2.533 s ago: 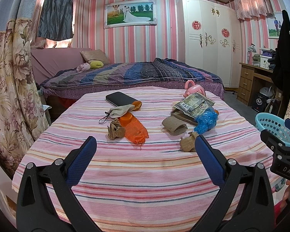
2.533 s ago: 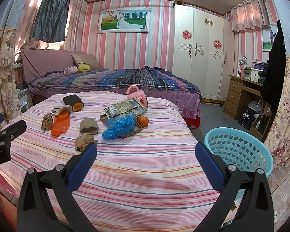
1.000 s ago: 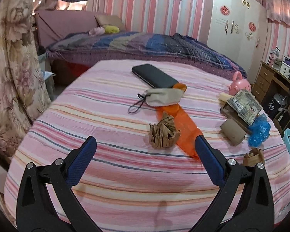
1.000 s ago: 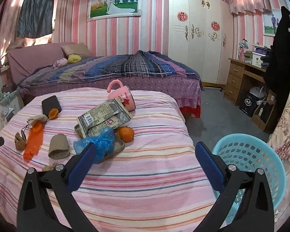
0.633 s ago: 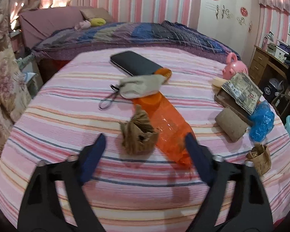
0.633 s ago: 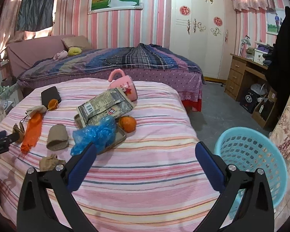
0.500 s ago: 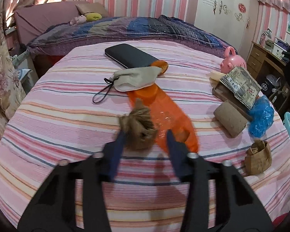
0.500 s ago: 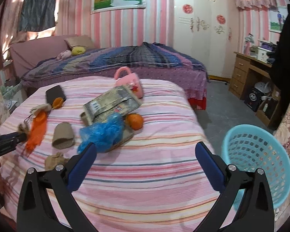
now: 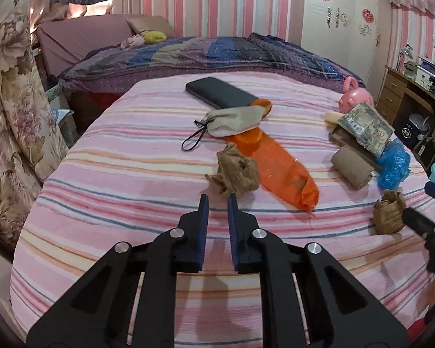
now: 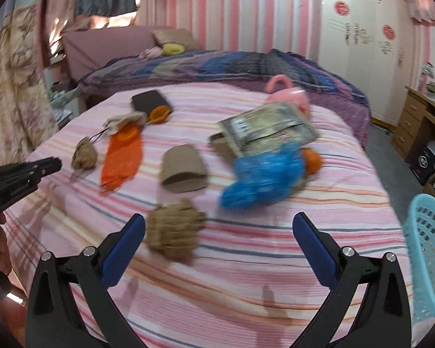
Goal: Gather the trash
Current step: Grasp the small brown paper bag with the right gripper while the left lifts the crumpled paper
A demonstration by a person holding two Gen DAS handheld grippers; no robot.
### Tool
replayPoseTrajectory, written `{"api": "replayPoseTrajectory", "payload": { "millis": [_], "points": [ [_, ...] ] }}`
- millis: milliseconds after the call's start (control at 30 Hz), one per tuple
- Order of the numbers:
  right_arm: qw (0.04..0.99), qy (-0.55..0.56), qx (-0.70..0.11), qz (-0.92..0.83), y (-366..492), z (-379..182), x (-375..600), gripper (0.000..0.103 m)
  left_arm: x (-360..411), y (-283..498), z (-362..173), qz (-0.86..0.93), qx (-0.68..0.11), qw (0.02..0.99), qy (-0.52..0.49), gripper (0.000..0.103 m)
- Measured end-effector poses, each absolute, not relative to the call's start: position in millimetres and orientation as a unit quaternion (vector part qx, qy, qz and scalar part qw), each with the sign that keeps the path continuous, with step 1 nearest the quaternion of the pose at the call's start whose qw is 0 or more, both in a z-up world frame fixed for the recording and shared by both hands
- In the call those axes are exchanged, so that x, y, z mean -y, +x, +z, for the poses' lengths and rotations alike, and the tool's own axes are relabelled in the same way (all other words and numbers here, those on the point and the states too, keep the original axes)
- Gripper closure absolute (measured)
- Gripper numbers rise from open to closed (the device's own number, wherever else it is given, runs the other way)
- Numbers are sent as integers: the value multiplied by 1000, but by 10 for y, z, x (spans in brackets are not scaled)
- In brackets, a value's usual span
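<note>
No trash appears collected: the left gripper [image 9: 216, 200], jaws nearly closed on nothing, sits just short of a crumpled brown paper wad [image 9: 236, 171] on the striped bedspread [image 9: 130, 174], while the right gripper [image 10: 219, 229], jaws wide apart, hovers near another paper wad [image 10: 172, 229], and the blue basket [image 10: 426, 249] stands beside the bed.

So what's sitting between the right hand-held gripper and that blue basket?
Nothing but bare striped bedspread and the bed's edge, per the right wrist view: the open right hand-held gripper hovers by a crumpled brown wad; the blue basket stands beyond.

Black handheld tools with blue pads
Each gripper [image 9: 216, 200] [image 10: 219, 223] has black slotted arms, silver screws and blue finger pads [image 10: 124, 246].
</note>
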State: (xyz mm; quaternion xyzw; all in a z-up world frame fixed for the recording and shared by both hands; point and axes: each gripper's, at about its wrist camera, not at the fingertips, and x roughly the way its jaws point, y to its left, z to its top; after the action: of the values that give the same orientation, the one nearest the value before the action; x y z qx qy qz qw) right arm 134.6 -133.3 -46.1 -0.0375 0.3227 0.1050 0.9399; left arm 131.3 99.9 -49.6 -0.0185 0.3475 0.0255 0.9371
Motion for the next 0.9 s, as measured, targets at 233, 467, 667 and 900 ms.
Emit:
{"api": "replayPoseTrajectory", "payload": {
  "millis": [233,467,667,900],
  "points": [
    [921,-45,-362,135,1447,-616,1153,43,-1047,1365,-481,24,-344,937,-51,51],
    [927,-36,-338,158,1398,-477,1239,65,-901,1528,-431,24,-330,943,-32,28],
    [936,-60,-317,142,1355,-375,1357,65,-916,1802,-608,14,-372,925,-73,51],
    [938,-55,-312,137,1380,-337,1526,65,-958,1659,-532,35,-347,934,-82,64]
  ]
}}
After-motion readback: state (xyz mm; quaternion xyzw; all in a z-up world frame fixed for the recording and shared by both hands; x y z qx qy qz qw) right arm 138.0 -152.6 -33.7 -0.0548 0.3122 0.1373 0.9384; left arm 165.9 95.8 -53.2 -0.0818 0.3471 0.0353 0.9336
